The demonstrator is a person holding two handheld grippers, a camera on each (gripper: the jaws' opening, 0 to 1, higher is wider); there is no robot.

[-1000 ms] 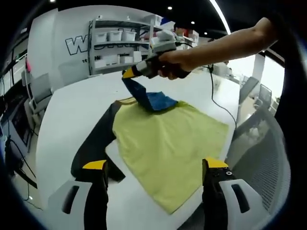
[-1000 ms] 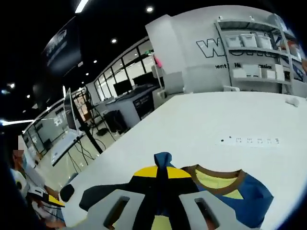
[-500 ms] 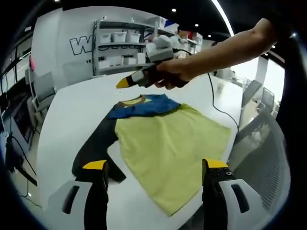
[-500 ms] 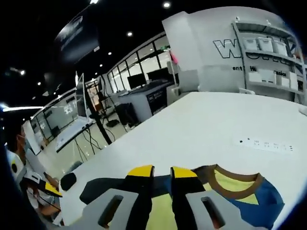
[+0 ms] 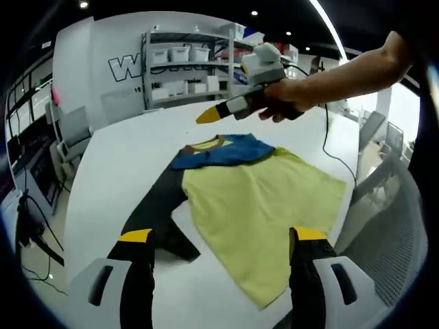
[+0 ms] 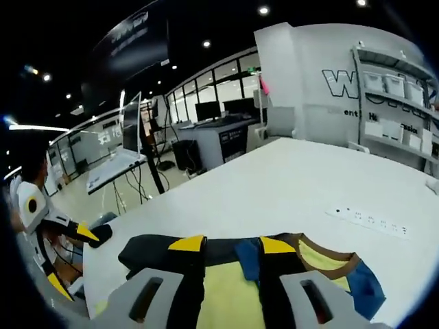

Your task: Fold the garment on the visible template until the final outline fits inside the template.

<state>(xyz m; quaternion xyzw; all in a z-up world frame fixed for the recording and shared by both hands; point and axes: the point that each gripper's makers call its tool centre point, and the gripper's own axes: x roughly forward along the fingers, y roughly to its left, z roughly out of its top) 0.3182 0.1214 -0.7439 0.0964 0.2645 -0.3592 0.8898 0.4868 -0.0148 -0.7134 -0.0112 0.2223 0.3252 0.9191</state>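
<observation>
Now: shirt [image 5: 254,205] lay flat mid-frame on table [image 5: 123,157] | left gripper [image 5: 223,236] wide, empty | right gripper [image 6: 230,243] parted, empty | we judged: pinch sleeve [image 5: 154,205] edge, fold inward.

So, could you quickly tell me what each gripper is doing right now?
Left gripper: open, holding nothing, above the near edge of the garment.
Right gripper: open, holding nothing, raised above the garment's collar end.
</observation>
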